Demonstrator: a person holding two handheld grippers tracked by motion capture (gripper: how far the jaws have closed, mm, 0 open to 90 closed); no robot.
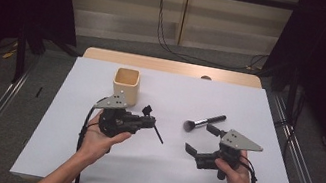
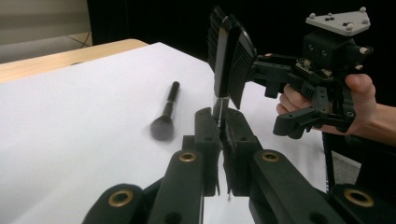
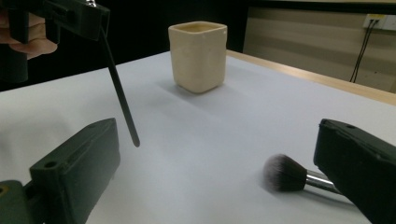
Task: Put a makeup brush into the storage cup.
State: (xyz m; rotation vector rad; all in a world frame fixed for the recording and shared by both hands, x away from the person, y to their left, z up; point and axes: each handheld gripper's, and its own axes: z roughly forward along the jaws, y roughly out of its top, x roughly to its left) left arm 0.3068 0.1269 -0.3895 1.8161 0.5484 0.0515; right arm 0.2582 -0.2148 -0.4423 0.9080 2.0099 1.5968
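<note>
My left gripper is shut on the thin stem of a small black flat-headed brush. Its ribbed head stands above the jaws, and its slim handle slants down over the table without touching it. A round-headed makeup brush with a black handle lies on the white tabletop between the two grippers. My right gripper stands open just on the near side of it. In the right gripper view the fluffy brush head lies close beside the right jaw, and nothing is gripped.
A cream square cup stands upright behind the left gripper, in the middle-left of the white table. A wooden strip runs along the table's far edge. Metal rails flank the table on the floor at both sides.
</note>
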